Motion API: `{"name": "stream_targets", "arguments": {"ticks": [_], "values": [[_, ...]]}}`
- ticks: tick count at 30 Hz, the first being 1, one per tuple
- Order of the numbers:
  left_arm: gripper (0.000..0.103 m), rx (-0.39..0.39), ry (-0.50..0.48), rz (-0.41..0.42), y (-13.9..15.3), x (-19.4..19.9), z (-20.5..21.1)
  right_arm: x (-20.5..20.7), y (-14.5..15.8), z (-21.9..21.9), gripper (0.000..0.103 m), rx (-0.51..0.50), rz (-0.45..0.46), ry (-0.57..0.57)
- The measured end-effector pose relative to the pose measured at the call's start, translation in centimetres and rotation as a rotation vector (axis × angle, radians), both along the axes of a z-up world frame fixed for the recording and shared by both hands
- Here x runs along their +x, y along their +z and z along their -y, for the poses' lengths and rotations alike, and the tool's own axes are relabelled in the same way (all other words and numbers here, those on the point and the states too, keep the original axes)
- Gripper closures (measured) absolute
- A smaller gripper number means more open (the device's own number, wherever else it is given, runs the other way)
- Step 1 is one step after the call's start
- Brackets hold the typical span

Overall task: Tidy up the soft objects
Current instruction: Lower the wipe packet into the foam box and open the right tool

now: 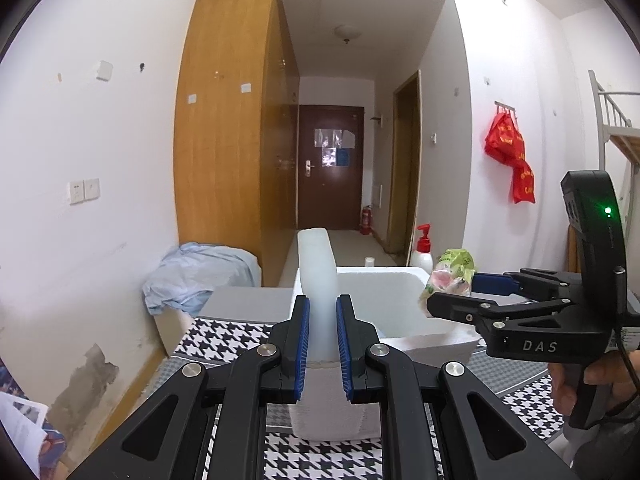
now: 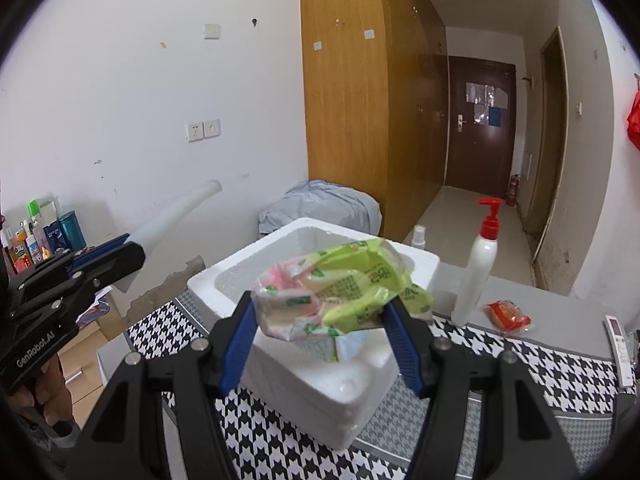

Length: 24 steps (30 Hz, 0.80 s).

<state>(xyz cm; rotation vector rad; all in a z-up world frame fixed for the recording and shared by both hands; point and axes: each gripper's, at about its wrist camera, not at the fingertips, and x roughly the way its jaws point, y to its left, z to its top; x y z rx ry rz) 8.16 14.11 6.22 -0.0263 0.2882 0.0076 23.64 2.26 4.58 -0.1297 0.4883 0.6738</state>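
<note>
A crumpled green-and-pink plastic pack of tissues (image 2: 340,284) hangs over the open white foam box (image 2: 420,260), clamped between the blue pads of the right gripper (image 2: 320,328), which tilts downward above the box. To its left, the left gripper (image 1: 322,344), held by a hand at the frame's edge, is closed on the white foam lid (image 1: 318,276), lifted upright over the box's near-left corner. The box stands on a black-and-white houndstooth cloth (image 2: 520,364); what lies inside cannot be told. Right of it stand a white pump bottle with red top (image 2: 480,264) and a red packet (image 2: 506,316)
</note>
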Motion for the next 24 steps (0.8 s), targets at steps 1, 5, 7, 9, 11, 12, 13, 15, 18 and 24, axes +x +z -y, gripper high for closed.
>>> {"name": "stream_targets", "arguments": {"ticks": [1, 5, 7, 9, 11, 12, 13, 15, 18, 24], "values": [[0.088, -0.001, 0.001, 0.000, 0.0, 0.0, -0.1, 0.1, -0.1, -0.2, 0.036, 0.002, -0.004, 0.001], [0.088, -0.001, 0.007, 0.001, -0.1, 0.1, -0.4, 0.6, -0.3, -1.1, 0.036, -0.004, -0.013, 0.002], [0.088, -0.002, 0.013, -0.002, -0.2, 0.2, -0.8, 0.9, -0.4, -1.6, 0.036, -0.005, -0.017, 0.003], [0.088, -0.005, 0.016, -0.003, -0.3, 0.3, -1.1, 1.3, -0.4, -2.0, 0.036, -0.007, -0.022, 0.002], [0.088, -0.006, 0.019, -0.006, -0.4, 0.4, -1.3, 1.7, -0.6, -2.3, 0.036, -0.008, -0.029, 0.004], [0.088, -0.009, 0.019, -0.006, -0.4, 0.5, -1.3, 1.8, -0.6, -2.5, 0.036, -0.006, -0.034, 0.007], [0.088, -0.011, 0.019, -0.005, -0.5, 0.5, -1.5, 2.0, -0.7, -2.6, 0.036, -0.006, -0.039, 0.008], [0.088, -0.015, 0.019, -0.005, -0.6, 0.6, -1.8, 2.4, -0.9, -3.0, 0.036, -0.013, -0.040, 0.005], [0.088, -0.020, 0.023, -0.008, -0.7, 0.9, -2.2, 2.9, -1.3, -3.5, 0.036, -0.024, -0.051, 0.002], [0.088, -0.028, 0.017, -0.013, -1.0, 1.4, -2.4, 4.1, -2.0, -4.1, 0.029, -0.043, -0.068, 0.000]]}}
